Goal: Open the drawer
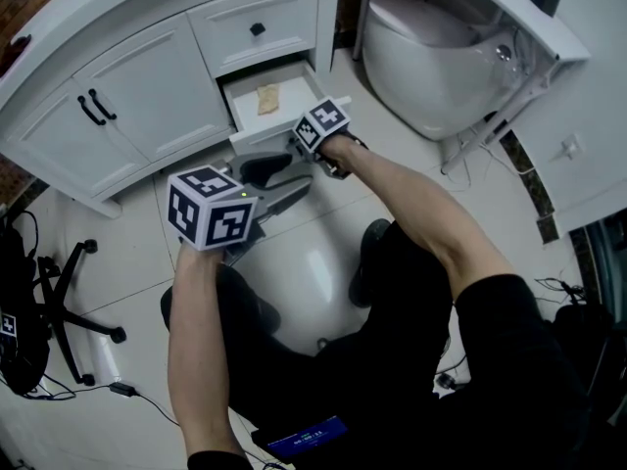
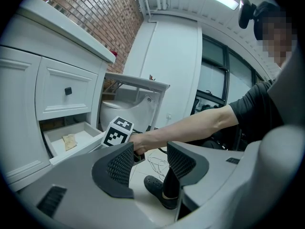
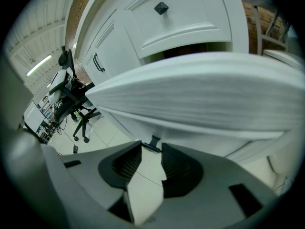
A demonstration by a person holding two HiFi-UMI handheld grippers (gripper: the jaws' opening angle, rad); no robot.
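Oddly little of the right tool (image 3: 151,151) shows from the head camera, because its own marker cube covers the jaws where they meet the drawer (image 1: 294,88). The right gripper view tells more. The jaws stand apart, with pale floor visible down the gap. The drawer's small dark knob (image 3: 152,143) sits right at their tips, between them, and the pads do not seem to clamp it (the knob is tiny there and half lost in the shadow under the drawer front). That front bulges across most of the view, smeared and out of focus.

The drawer is the lower one of a white cabinet (image 1: 147,76) and stands well out. A beige scrap (image 1: 267,98) lies on its bare bottom; what the scrap is cannot be made out. The upper drawer (image 1: 257,29) sits flush above it.

The left tool (image 2: 148,160) hangs clear of the cabinet, its jaws wide and empty. Beyond them are only the person's forearm (image 2: 190,128) and a dark shoe (image 2: 159,194).

No writing can be read. The cubes carry only black-and-white squares, and a blue-lit screen (image 1: 309,437) at the bottom edge has print too small to read.

The tiled floor (image 1: 304,262) between the drawer front and the person's legs is a narrow strip. A toilet (image 1: 431,57) stands close on the cabinet's right. A chair base (image 1: 69,292) on the left is partly cut off.
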